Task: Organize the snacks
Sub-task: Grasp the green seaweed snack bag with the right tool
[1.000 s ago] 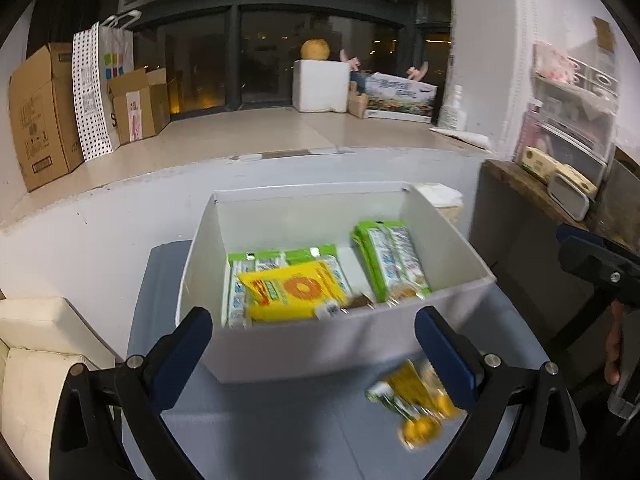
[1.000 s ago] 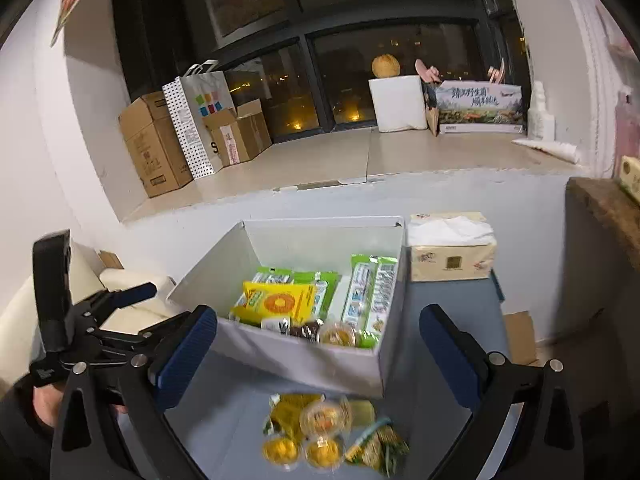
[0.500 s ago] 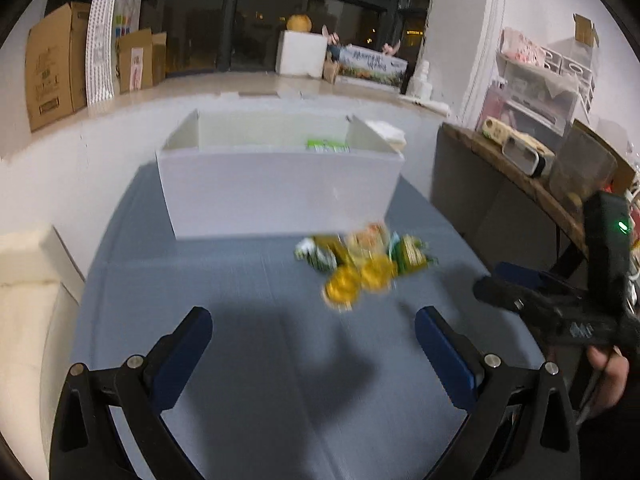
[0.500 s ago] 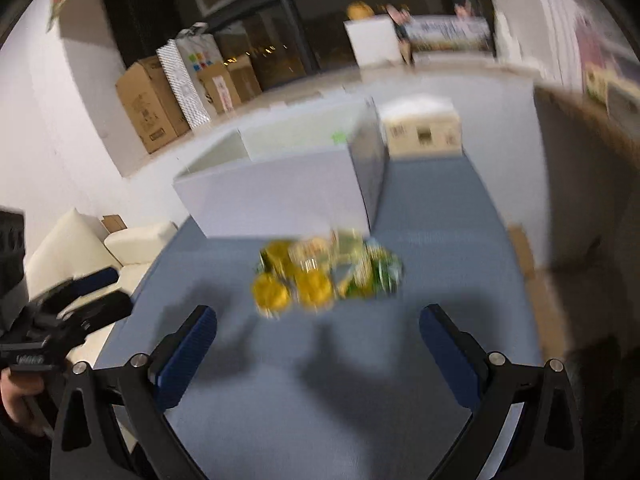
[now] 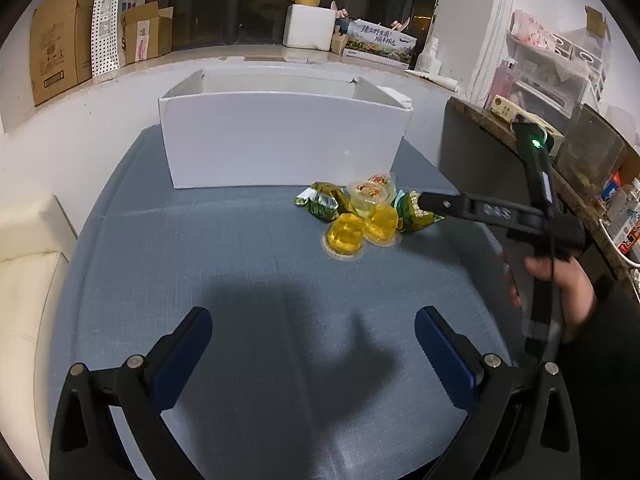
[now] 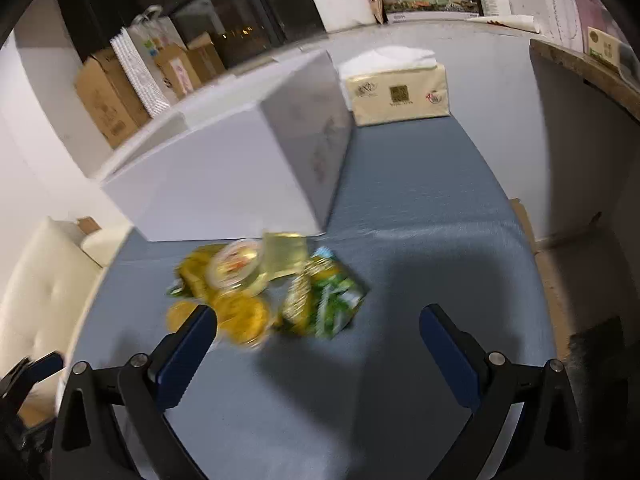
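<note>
A white open box (image 5: 280, 148) stands on the blue-grey table (image 5: 240, 280); its inside is hidden from both views. In front of its right corner lies a small snack pile: two yellow jelly cups (image 5: 346, 237), a clear cup with a red-printed lid (image 5: 370, 192) and green foil packets (image 5: 323, 202). My left gripper (image 5: 312, 328) is open and empty, well short of the pile. My right gripper (image 6: 318, 320) is open too, low over the table, with the green packet (image 6: 328, 300) and a jelly cup (image 6: 240, 316) just ahead between its fingers.
A tissue pack (image 6: 396, 88) sits to the right behind the box. A dark wooden shelf (image 5: 500, 128) with clutter flanks the table's right side, and a cream sofa (image 5: 28, 264) borders the left. Cardboard boxes (image 5: 56, 60) line the window sill.
Both grippers dropped from above the box to table height, so the box's contents went out of sight. The right gripper moved in close to the snack pile.
</note>
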Available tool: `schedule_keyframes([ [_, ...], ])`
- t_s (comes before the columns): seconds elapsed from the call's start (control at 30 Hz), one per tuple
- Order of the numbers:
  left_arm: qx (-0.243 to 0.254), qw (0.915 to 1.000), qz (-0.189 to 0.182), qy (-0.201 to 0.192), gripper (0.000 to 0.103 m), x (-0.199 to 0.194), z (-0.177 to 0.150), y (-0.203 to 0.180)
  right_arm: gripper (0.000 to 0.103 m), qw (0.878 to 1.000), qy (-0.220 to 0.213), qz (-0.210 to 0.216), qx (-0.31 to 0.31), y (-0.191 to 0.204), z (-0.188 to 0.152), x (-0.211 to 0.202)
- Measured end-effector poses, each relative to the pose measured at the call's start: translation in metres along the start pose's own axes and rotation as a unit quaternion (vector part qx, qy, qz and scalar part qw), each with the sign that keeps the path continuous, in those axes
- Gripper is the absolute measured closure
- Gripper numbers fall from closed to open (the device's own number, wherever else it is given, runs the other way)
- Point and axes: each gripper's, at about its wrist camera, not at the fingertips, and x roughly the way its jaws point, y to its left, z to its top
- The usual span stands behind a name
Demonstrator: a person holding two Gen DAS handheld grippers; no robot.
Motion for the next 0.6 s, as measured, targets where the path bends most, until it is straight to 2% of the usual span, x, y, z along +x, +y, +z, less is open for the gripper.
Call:
schedule_keyframes([
  [0.13, 0.000, 1.0000, 0.000, 0.009, 0.000, 0.006, -0.003, -0.001, 0.003, 1.000, 0.008, 0.002, -0.009, -0.001, 0.004, 0.016],
  [0.3, -0.004, 0.9997, -0.006, 0.022, 0.000, 0.019, -0.002, -0.002, 0.031, 0.999, 0.004, -0.026, -0.036, 0.006, 0.000, 0.022],
  [0.33, -0.006, 0.9996, -0.005, 0.025, 0.000, 0.023, -0.002, -0.002, 0.048, 0.999, 0.003, -0.027, -0.035, 0.006, 0.000, 0.021],
  [0.6, -0.001, 0.9991, 0.011, 0.041, 0.000, 0.051, 0.007, -0.007, 0.050, 0.999, -0.012, -0.011, -0.045, 0.006, -0.009, 0.003],
])
